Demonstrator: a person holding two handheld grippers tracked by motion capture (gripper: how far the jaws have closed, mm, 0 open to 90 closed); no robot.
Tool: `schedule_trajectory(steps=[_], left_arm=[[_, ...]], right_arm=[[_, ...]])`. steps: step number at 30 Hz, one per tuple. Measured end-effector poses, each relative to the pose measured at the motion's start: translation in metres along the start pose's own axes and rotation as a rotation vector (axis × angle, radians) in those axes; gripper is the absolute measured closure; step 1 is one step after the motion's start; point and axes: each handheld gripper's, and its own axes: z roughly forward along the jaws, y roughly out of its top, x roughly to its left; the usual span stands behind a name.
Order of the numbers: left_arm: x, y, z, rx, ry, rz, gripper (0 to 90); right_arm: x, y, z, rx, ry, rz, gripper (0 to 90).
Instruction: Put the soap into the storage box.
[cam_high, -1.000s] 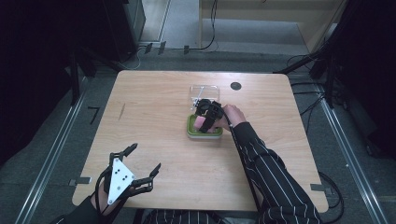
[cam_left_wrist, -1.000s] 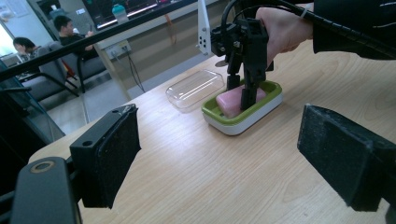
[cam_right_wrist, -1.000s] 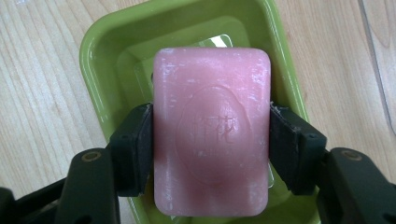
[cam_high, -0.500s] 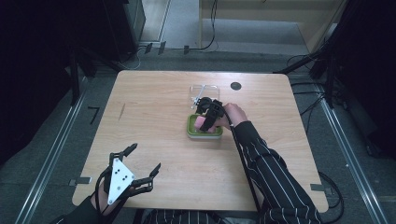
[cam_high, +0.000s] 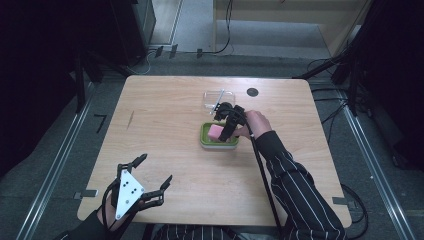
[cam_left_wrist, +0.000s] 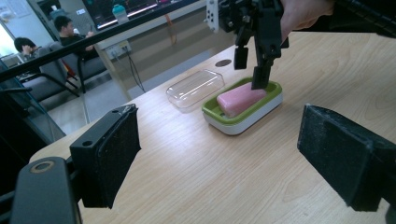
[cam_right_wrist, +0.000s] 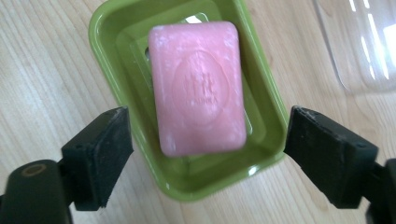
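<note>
A person is sitting at a wooden table (cam_high: 165, 115), holding a two-jaw gripper in each hand. Near the middle of the table, slightly to the right, a green soap dish (cam_high: 219, 140) is holding a pink bar of soap (cam_high: 216, 132). Just beyond the dish, on its far side, a clear plastic lid (cam_high: 218, 99) is lying on the wood, apart from the dish.

The right gripper (cam_right_wrist: 205, 154) is hovering directly above the dish, pointing down. Its jaws are spread wide, one outside each long wall of the dish, and they are gripping nothing. In the right gripper view the soap is lying flat and tilted slightly off the dish's axis, with an embossed stamp facing up. In the left gripper view one black jaw tip is reaching down close to the soap's far end; whether it is touching cannot be told.

The left gripper (cam_high: 145, 187) is resting at the near left corner of the table, well apart from the dish, its jaws also wide open and empty.

The step in hand looks like taking hold of the soap or the dish. To do it well, the right gripper should be lowering straight down, keeping the target centred between the pads, squaring the pads to the long sides, and closing gently, since soap is likely slippery and the light dish may slide.
</note>
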Motion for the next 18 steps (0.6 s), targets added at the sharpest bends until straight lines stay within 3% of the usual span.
schedule_trajectory(steps=[18], left_arm=[[-0.001,0.000,0.000,0.000,-0.003,0.003,13.2]], right_arm=[[0.007,-0.037,-0.028,0.076,-0.064,0.129,6.9]])
